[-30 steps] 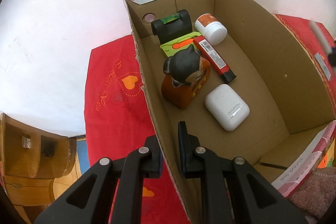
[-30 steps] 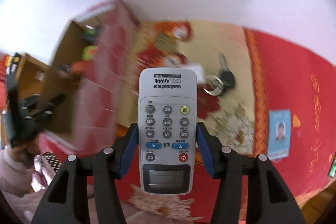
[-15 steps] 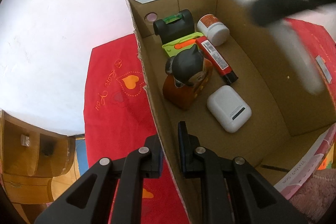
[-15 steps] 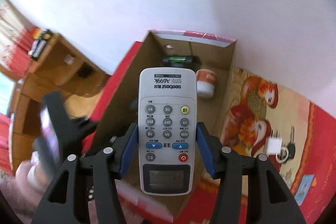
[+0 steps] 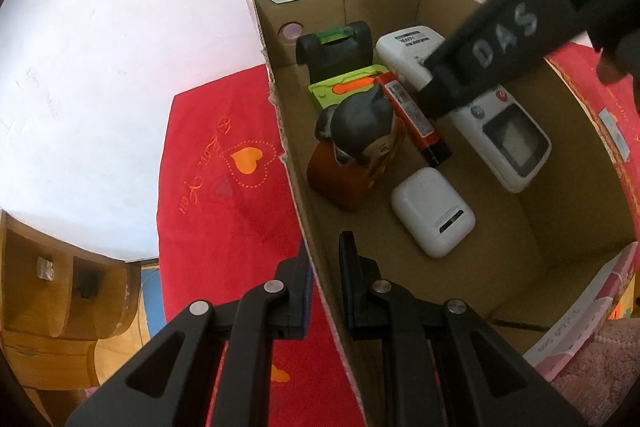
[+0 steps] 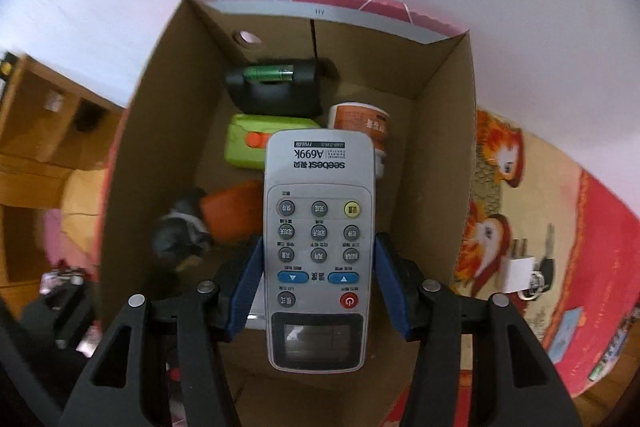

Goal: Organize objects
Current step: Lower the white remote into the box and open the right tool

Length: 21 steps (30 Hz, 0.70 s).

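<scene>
Remote control (image 6: pixel 319 247), white with grey buttons and a small display at its near end, was held inside the open cardboard box (image 6: pixel 168 131), above the floor of the box, clamped across its lower half between the blue pads (image 6: pixel 246 291) of the right gripper (image 6: pixel 319 287). In the left wrist view the same remote control (image 5: pixel 504 131) lay at a slant over the far right part of the box interior, with the right gripper (image 5: pixel 460 87) reaching down from the upper right; whether the remote touched the box floor could not be told.

Left gripper (image 5: pixel 324 287) was closed on the near left wall of the cardboard box (image 5: pixel 296 195), one finger outside and one inside.

Contents noted on the box floor: a black item with a green vial (image 5: pixel 334 47) against the far wall, a lime-green case with an orange slider (image 5: pixel 344 87) just in front of it, a red tube with a black cap (image 5: pixel 412 119), a dark-haired figurine in an orange body (image 5: pixel 356 151) near the left wall, and a white rounded case (image 5: pixel 432 217) closest to the left gripper. An orange-labelled white jar (image 6: pixel 360 123) stood beyond the remote in the right wrist view.

The box stood on a red cloth (image 5: pixel 216 187). A white plug adapter (image 6: pixel 518 271) lay outside the box on the patterned cloth to the right.
</scene>
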### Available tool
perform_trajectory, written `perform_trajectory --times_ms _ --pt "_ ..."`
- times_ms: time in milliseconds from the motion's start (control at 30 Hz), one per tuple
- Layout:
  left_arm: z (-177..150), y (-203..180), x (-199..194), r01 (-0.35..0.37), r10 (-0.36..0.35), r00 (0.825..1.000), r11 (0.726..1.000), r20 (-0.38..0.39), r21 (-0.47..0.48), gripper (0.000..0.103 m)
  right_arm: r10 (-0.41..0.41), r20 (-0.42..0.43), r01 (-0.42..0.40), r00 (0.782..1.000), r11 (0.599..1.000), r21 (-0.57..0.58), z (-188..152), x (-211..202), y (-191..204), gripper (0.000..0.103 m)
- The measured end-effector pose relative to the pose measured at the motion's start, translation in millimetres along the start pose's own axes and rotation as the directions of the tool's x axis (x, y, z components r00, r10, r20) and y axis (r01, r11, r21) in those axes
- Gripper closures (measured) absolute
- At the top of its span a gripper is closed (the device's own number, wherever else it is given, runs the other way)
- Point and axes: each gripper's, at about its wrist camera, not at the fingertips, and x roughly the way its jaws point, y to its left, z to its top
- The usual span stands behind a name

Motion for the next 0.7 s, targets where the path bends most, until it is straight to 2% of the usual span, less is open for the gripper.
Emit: perform_trajectory --times_ms 100,233,333,467,533,600,700 --pt "0.0 -0.4 0.1 -0.002 0.002 1.0 1.0 -0.003 0.003 0.092 -0.03 -0.001 0.03 1.0 1.0 -0.002 -2.2 3.6 8.4 0.047" --pt "0.7 -1.3 -2.1 -0.004 0.004 1.0 1.0 0.002 0.005 0.092 -0.122 -0.002 0.122 0.993 0.99 -0.068 -7.5 16.9 28.5 0.047" --pt "-1.0 -1.5 -2.9 -0.002 0.002 1.0 1.0 0.005 -0.001 0.092 -0.161 0.013 0.161 0.987 0.985 -0.067 -8.4 20.6 32.7 0.047" --pt "-2.0 -0.1 -2.4 -0.002 0.002 1.0 1.0 0.001 -0.001 0.092 -0.134 0.041 0.136 0.99 0.99 -0.04 -11.9 14.1 29.5 0.047" --pt "-1.7 0.6 -2.7 0.0 0.0 1.0 1.0 0.002 0.0 0.092 -0.149 0.063 0.152 0.987 0.987 -0.044 -15.3 6.7 31.2 0.045" --pt "-1.0 0.9 -3.9 -0.001 0.001 1.0 1.0 0.003 -0.001 0.092 -0.154 0.081 0.157 0.985 0.987 -0.038 -20.3 1.6 33.0 0.038" --pt "-0.3 -0.8 -2.5 -0.002 0.002 1.0 1.0 -0.006 0.0 0.092 -0.078 0.112 0.078 0.991 0.997 -0.004 -25.3 -15.8 18.3 0.038"
